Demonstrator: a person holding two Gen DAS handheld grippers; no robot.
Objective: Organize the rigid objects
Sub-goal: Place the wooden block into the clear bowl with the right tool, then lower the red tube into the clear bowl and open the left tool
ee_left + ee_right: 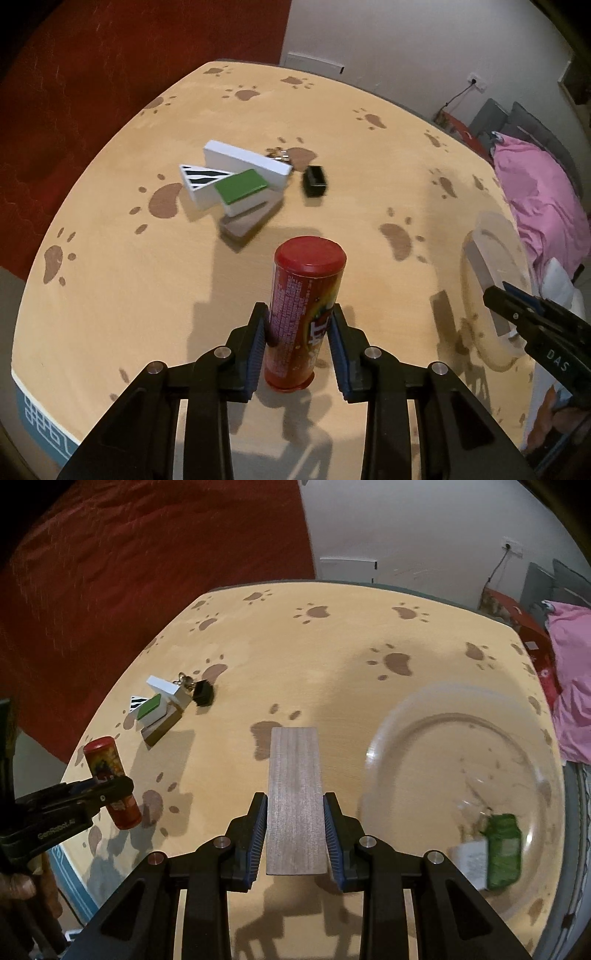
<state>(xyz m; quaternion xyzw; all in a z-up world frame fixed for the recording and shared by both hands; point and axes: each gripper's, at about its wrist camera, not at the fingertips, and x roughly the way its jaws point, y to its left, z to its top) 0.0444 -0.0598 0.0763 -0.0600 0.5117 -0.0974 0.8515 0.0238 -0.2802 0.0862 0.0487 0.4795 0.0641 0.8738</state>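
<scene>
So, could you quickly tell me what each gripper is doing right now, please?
Left gripper: closed on the red canister.
Right gripper: closed on the wooden block.

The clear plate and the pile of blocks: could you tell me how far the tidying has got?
Done: a green packet lies in the clear plate. In hand: the left gripper holds the red can, the right gripper a wooden block. Left: the block pile and black box.

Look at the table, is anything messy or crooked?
Yes. The blocks near the far left of the table lie in a jumbled pile, leaning on each other at different angles, with a small black box beside them.
</scene>
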